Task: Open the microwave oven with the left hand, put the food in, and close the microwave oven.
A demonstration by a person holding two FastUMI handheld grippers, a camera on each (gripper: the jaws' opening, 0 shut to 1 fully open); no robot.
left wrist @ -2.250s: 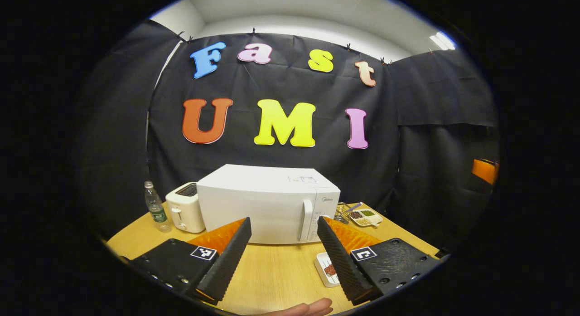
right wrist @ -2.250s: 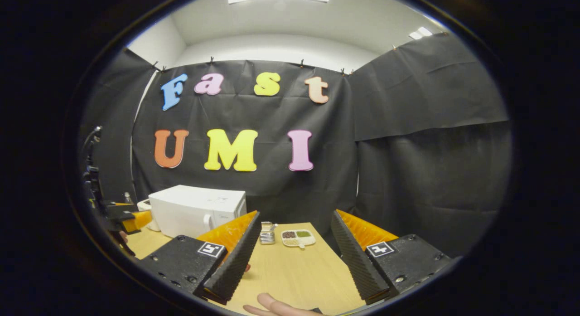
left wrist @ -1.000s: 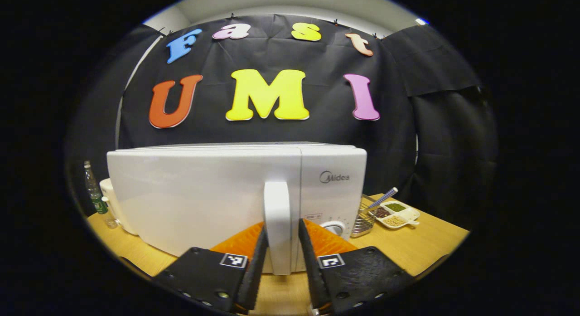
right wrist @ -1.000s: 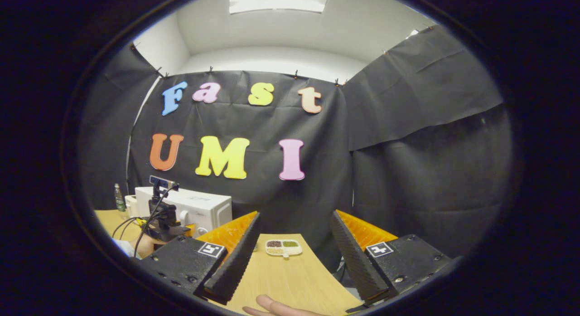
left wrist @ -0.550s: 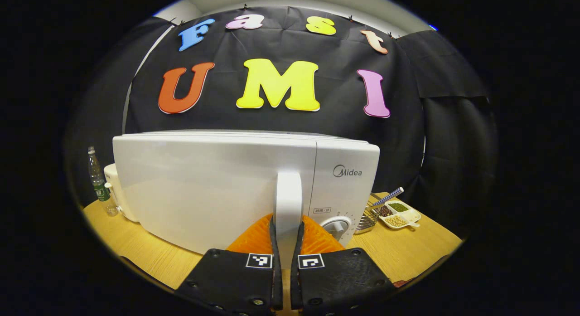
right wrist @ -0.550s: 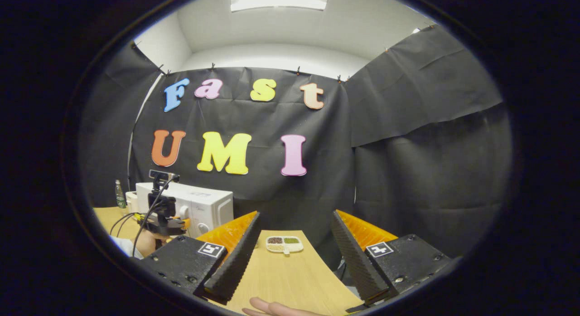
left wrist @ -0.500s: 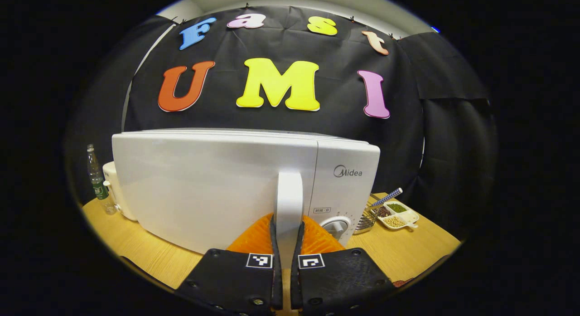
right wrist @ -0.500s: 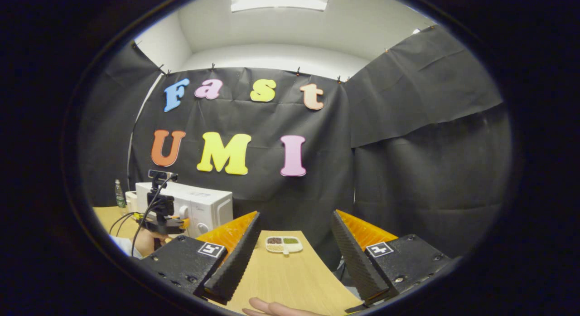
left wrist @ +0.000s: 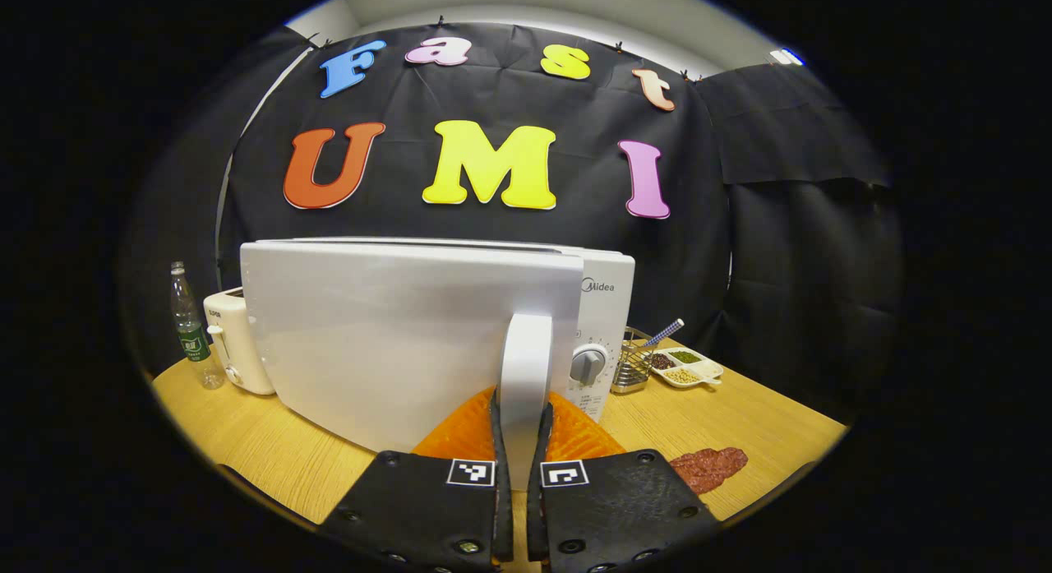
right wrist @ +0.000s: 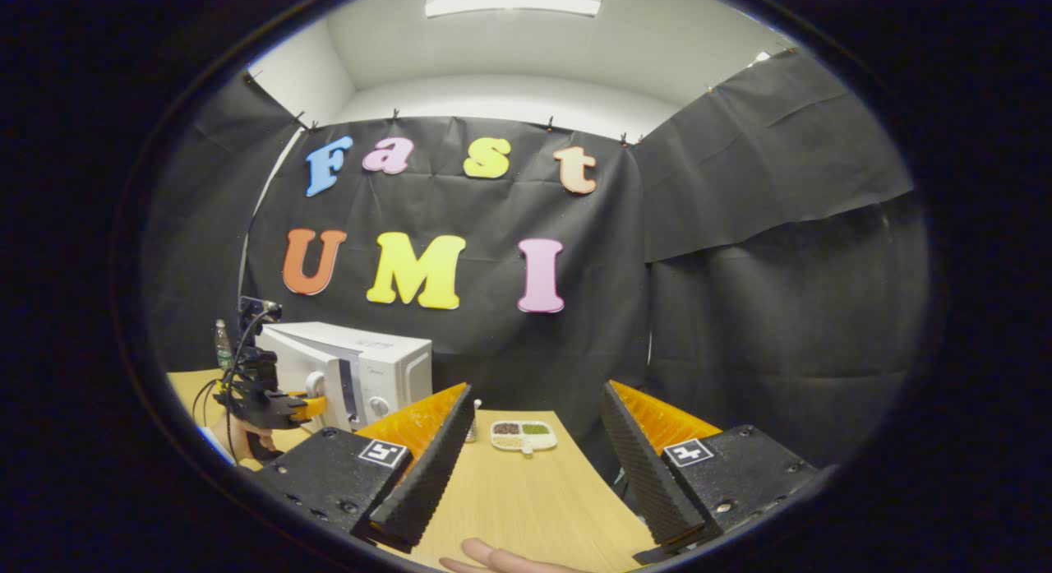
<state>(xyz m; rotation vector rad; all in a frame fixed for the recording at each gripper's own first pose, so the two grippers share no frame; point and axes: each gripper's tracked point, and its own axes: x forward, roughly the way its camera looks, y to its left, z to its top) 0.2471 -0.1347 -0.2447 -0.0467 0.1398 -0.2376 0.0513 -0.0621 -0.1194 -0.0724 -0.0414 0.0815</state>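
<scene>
Swung outward since half a second ago, the microwave door [left wrist: 411,335] now stands ajar from the white microwave oven [left wrist: 604,310], its control knob [left wrist: 582,363] just right of the left gripper [left wrist: 519,425]. That gripper is clamped on the door handle [left wrist: 524,367], both fingers pressing its sides. A reddish piece of food [left wrist: 708,466] lies on the table [left wrist: 740,417] to its right. The right gripper [right wrist: 534,458] hangs spread wide above the table, holding nothing.
</scene>
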